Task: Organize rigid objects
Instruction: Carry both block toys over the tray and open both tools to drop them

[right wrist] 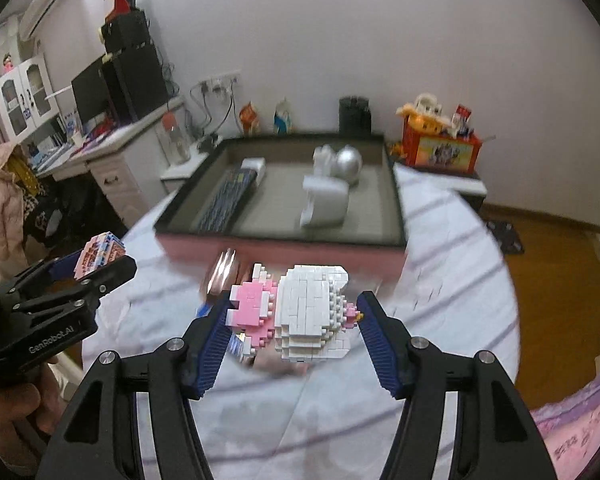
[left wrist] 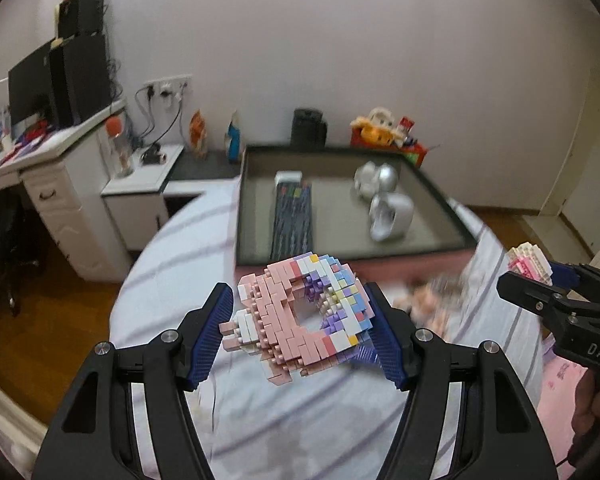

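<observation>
My left gripper (left wrist: 302, 320) is shut on a pink and pastel brick-built donut (left wrist: 300, 312) and holds it above the bed. It also shows at the left of the right wrist view (right wrist: 100, 258). My right gripper (right wrist: 294, 320) is shut on a white and pink brick-built figure (right wrist: 304, 312), also above the bed; it shows at the right of the left wrist view (left wrist: 528, 266). Ahead lies a dark-rimmed tray (left wrist: 444, 196) (right wrist: 396, 184) holding a remote control (left wrist: 292, 216) (right wrist: 228, 196), a white shape (left wrist: 390, 214) (right wrist: 324, 202) and a silver figure (left wrist: 376, 180) (right wrist: 340, 162).
The tray sits on a pink box (right wrist: 284, 252) on a white striped bedsheet (left wrist: 180, 256). Blurred small objects (left wrist: 428, 300) lie on the sheet by the box. A white desk with monitor (left wrist: 28, 92) stands left. A red toy box (right wrist: 440, 148) and black cylinder (right wrist: 354, 114) stand behind the tray.
</observation>
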The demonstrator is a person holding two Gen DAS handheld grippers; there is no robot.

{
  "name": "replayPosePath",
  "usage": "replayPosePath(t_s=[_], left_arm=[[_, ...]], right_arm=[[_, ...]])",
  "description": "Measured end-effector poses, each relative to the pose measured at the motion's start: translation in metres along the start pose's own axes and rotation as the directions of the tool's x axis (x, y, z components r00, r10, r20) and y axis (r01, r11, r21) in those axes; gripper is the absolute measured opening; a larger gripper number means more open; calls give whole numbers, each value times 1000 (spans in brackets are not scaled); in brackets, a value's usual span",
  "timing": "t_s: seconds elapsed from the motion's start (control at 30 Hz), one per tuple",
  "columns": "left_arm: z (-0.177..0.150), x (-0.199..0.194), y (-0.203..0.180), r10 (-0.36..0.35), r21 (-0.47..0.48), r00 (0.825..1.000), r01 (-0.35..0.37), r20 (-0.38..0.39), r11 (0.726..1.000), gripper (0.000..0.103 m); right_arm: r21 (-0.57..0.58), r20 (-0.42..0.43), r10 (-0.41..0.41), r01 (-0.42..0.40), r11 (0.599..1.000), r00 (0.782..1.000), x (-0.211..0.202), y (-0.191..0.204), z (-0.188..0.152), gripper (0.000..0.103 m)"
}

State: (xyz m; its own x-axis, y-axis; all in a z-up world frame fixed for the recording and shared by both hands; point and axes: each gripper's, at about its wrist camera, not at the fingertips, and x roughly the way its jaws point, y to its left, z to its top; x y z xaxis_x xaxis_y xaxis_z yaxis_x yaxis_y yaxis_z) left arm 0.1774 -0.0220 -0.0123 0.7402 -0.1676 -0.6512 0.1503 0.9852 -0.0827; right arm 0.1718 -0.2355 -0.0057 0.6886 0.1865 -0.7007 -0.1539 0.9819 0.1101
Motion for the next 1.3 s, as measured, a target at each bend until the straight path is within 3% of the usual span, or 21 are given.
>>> replayPosePath(t_s=[0.2,0.43,0.73,1.3], left_arm=[[46,27,-14,-29,10,1000,29,9,1000,67],[75,87,-33,-63,24,996,65,-68,998,67],[66,153,-43,-76,6,979,79,-191,997,67],[56,173,-44,-17,48,963,31,-268,998,70]], right_arm=[[-14,26,-29,29,999,999,20,-13,48,63],[-48,-42,-85,83,995,995,77,-28,75,63],[-95,-127,-95,83,992,987,124,-38,75,63],[-188,-184,-139,104,977,973,144,-26,64,64]])
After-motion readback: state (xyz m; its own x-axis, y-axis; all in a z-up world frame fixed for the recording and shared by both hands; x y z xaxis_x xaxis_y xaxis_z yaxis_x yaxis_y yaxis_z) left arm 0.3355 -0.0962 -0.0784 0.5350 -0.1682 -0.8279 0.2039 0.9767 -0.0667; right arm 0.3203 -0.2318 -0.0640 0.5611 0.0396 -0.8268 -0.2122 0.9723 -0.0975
